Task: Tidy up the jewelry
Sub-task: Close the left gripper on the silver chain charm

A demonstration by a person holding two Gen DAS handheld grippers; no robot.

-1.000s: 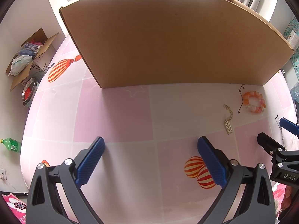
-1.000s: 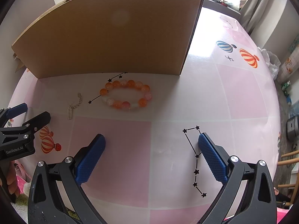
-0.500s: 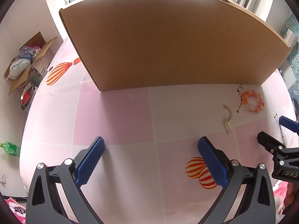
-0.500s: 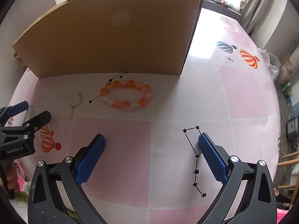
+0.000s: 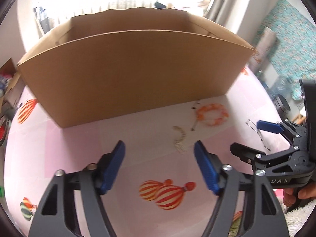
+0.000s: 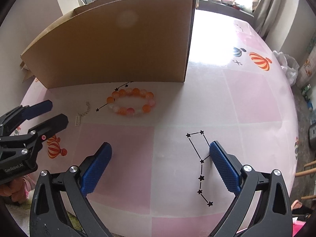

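Both claws empty: left claw closing, right claw wide.

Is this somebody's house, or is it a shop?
Probably a home, perhaps a living or dining room. A pink balloon-print tablecloth covers the table, grey curtains hang by a bright window, and a cardboard box stands beside a beaded bracelet.

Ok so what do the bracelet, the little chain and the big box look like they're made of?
Bracelet: round beads in orange, pink and white, glossy and partly translucent, so glass, stone or resin; can't tell which.
Little chain: fine pale metallic links ending in a small flat tag, likely metal.
Big box: matte brown cardboard, with a torn top edge.
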